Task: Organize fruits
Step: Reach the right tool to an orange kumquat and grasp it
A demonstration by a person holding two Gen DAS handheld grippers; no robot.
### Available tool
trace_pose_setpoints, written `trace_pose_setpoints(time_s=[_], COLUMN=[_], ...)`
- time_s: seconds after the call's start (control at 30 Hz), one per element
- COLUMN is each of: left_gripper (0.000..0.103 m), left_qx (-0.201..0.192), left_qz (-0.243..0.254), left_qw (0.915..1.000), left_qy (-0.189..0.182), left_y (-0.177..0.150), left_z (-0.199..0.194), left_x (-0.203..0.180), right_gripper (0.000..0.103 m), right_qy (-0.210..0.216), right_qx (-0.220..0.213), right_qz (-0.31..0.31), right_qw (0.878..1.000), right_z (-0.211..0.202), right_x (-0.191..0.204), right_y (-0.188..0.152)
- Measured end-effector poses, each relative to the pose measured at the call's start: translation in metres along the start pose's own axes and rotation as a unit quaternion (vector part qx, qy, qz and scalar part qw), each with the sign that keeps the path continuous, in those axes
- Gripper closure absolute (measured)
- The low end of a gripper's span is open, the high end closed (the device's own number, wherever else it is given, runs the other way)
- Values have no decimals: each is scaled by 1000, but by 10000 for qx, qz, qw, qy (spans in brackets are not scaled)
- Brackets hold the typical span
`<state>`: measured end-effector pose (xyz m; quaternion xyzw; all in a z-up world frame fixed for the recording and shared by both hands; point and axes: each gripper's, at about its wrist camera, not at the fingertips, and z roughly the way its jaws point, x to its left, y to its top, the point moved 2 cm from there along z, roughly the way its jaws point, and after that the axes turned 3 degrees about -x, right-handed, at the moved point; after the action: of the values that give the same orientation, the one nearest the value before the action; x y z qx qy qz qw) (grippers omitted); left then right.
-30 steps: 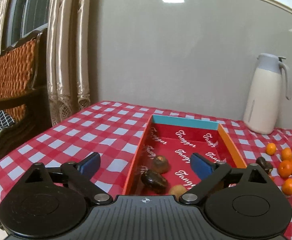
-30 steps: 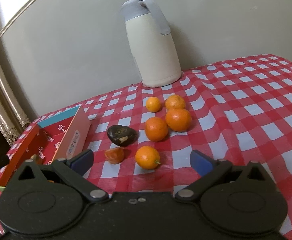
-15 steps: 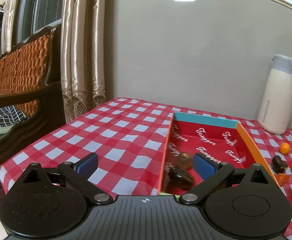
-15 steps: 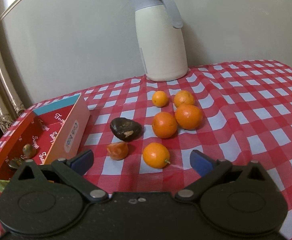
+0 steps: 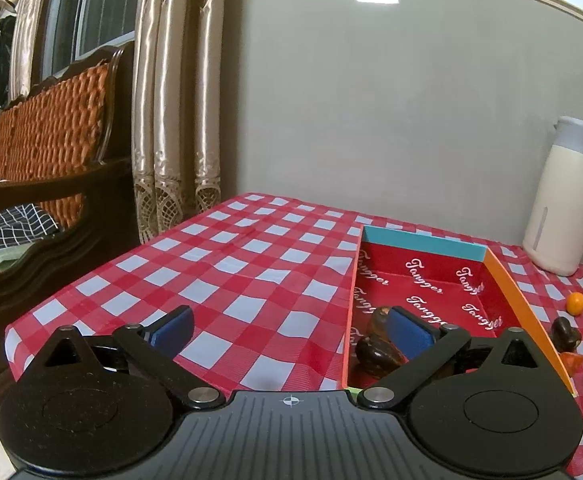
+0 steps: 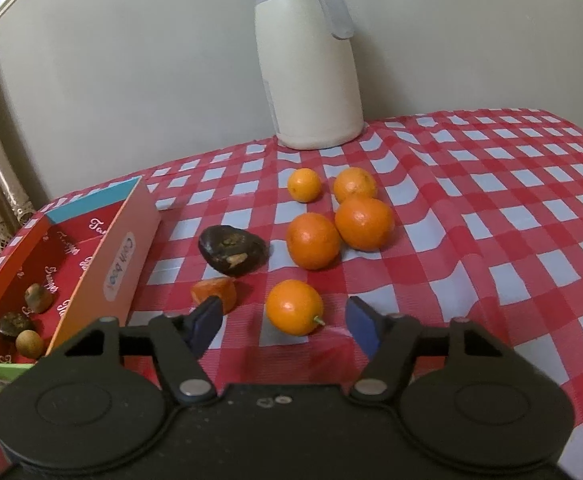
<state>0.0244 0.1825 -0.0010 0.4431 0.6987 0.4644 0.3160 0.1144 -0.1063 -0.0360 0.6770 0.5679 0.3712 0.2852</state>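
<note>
Closing in on the nearest orange (image 6: 294, 307), the right gripper (image 6: 283, 324) is narrowing its jaws with the fruit sitting between the blue pads but not yet touched by either one, so nothing is gripped. This orange is lying on the checked surface (image 6: 491, 208) well to the right of the red box (image 6: 129, 248), with a small orange-red fruit (image 6: 213, 291) and a dark, bruised fruit (image 6: 233, 250) between it and the box wall, and four more oranges clustered beyond it, toward the white jug (image 6: 309, 76). By the look of it, the orange is going to be light, round and smooth-skinned, apt to roll or squirt sideways if pinched off-centre, so the pads are best meeting it across its widest middle, clear of the short green stem on its right side, and with only gentle pressure since the flesh is soft under the peel. The left gripper (image 5: 291, 330) is hanging wide apart and empty over the near left corner of the red box (image 5: 431, 280), one pad over bare cloth outside it, the other in front of the dark fruits (image 5: 375, 354) already lying inside. Judging by what is still outside the box, the sorting is looking only partly done.
</note>
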Motion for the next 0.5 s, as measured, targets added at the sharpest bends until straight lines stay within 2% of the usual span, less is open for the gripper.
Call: trace_pose_setpoints(time_s=[0.27,0.33,0.4,0.5], left_gripper=[1,1,1,1], left_qx=[-22,-23,-26,-26], left_qz=[-31,-36,-48,-55], left_qw=[10000,10000,10000,10000], left_qy=[14,15,20,27], left_y=[0,0,0,1], left_z=[-1,-1,-1,-1], left_x=[2,2,4,6], right_gripper=[53,54,61,62], right_qy=[-58,-62,-57,-95], right_qx=[80,119,119,126], right_qz=[16,59,60,38], right_qw=[9999,9999,9999,9999], right_z=[6,9,10,11], right_x=[-2,-4,-4,-3], right_y=[0,0,1,1])
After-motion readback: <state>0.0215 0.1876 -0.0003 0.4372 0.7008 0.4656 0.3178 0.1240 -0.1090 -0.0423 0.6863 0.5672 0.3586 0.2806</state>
